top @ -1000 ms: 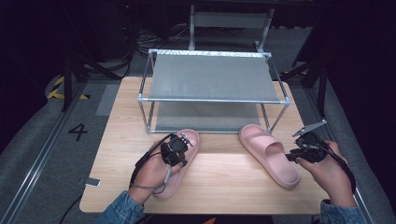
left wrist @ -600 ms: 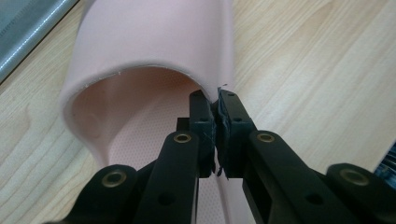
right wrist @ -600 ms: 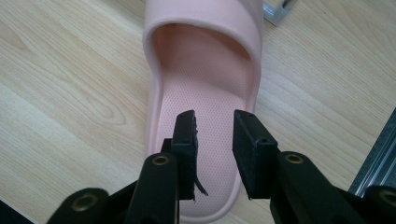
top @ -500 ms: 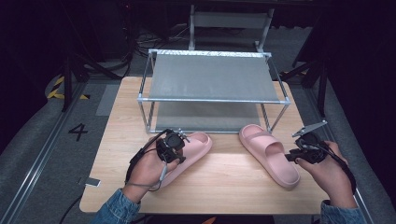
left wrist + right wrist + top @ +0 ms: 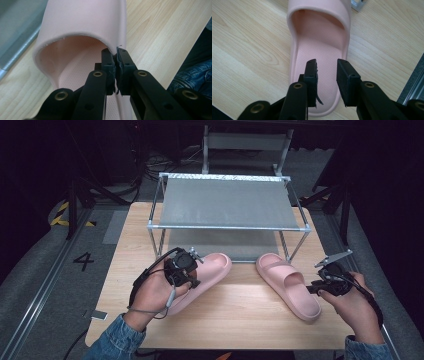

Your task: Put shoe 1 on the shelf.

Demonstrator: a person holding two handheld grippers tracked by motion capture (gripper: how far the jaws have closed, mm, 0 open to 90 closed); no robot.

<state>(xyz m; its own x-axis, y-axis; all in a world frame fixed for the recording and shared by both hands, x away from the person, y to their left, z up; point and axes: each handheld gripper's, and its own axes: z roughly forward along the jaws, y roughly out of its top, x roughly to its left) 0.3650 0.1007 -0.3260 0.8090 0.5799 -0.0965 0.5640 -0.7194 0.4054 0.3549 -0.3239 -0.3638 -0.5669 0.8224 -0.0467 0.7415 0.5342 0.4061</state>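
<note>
Item count:

- Pink slippers: two. One slipper (image 5: 202,277) lies at the left of the tabletop (image 5: 240,320); the second slipper (image 5: 289,285) lies at the right.
- Tongs: two sets, one per hand. The left tongs (image 5: 184,267) and the right tongs (image 5: 327,280); each set has two black jaws.
- Hands: two, one on each set of tongs.
- Metal racks: one rack (image 5: 227,202), with two grey shelf levels, upper and lower.
- Tabletops: one, wooden.

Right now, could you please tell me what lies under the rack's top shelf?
Under the top shelf a lower grey shelf shows, apparently bare; its rear part is covered by the top shelf.
</note>
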